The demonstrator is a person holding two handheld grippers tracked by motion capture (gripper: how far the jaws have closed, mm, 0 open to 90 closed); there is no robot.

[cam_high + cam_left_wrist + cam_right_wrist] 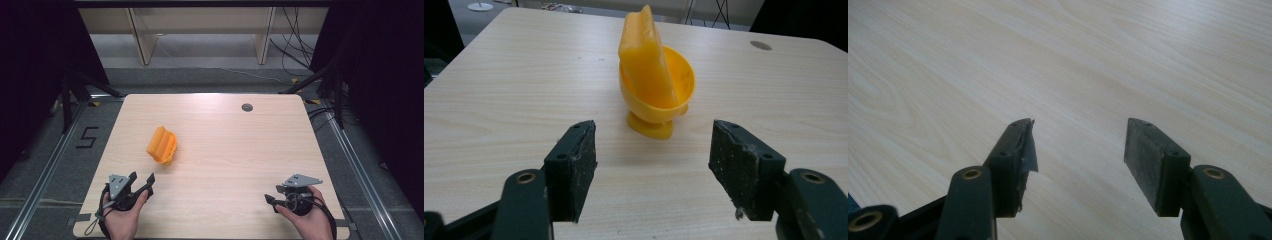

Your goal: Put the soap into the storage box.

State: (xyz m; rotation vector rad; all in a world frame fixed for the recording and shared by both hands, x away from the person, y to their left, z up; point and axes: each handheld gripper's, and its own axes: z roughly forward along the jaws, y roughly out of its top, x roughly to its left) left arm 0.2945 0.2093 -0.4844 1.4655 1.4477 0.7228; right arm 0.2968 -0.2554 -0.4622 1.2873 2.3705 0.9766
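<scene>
1. Orange cup [162,145] sits on the table [225,150], left of centre, with a flat orange piece [644,55] standing on edge inside it, leaning against the rim.
2. Left tongs [142,182] at the near-left corner, held low in the left hand [121,212], aimed up-table at the cup. Jaws apart, nothing between the pads; cup lies ahead of the tips, not touching.
3. Right tongs [271,201] near the near-right edge, in the right hand [310,217], pointing left across the table. Jaws apart, bare wood between them in the right gripper view.
4. Room: open tabletop all round the cup; both tongs well apart from each other. Small dark round grommet [247,107] near the far edge, right of centre, well clear of everything.
5. Materials: cup is glossy moulded plastic, round bowl on a short foot. Table is pale wood-grain laminate with rounded corners. Pads on the tongs are black, rough, worn at the edges; one right pad [1024,145] shows a torn, peeling edge.
</scene>
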